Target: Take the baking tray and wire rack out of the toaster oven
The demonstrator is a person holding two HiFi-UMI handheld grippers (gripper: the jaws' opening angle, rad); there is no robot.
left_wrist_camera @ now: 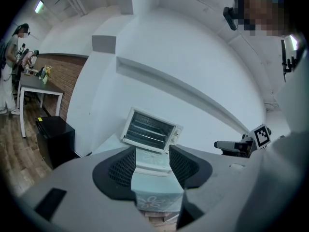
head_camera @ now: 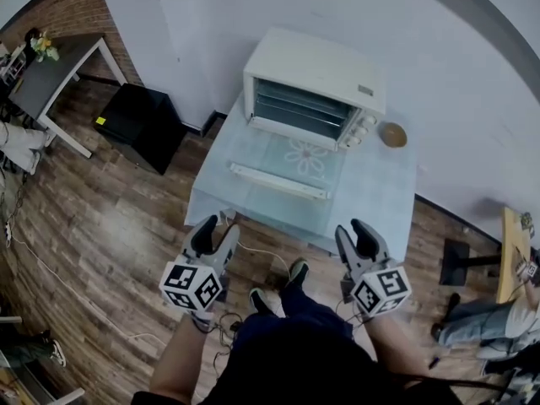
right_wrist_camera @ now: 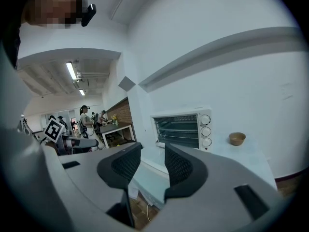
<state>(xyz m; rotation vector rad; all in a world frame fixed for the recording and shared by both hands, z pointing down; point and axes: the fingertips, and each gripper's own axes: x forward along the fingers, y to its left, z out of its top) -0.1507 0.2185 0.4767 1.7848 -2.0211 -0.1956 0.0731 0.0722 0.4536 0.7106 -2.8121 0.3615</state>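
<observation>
A white toaster oven (head_camera: 312, 87) stands at the back of a pale blue table (head_camera: 380, 192). Its glass door (head_camera: 283, 169) lies folded down flat. Inside the oven (right_wrist_camera: 183, 128) are the wire rack and baking tray (head_camera: 299, 110), one above the other; I cannot tell which is which. My left gripper (head_camera: 215, 234) and right gripper (head_camera: 354, 236) hover side by side short of the table's near edge, both pointing at the oven. Each is open with nothing between its fingers. The left gripper view frames the oven (left_wrist_camera: 149, 129) between the left gripper's (left_wrist_camera: 152, 166) pads.
A small wooden bowl (head_camera: 392, 134) sits to the right of the oven. A black box (head_camera: 139, 125) and a dark desk (head_camera: 51, 74) stand on the wooden floor to the left. A seated person's legs (head_camera: 472, 323) are at the right. Cables lie on the floor by my feet.
</observation>
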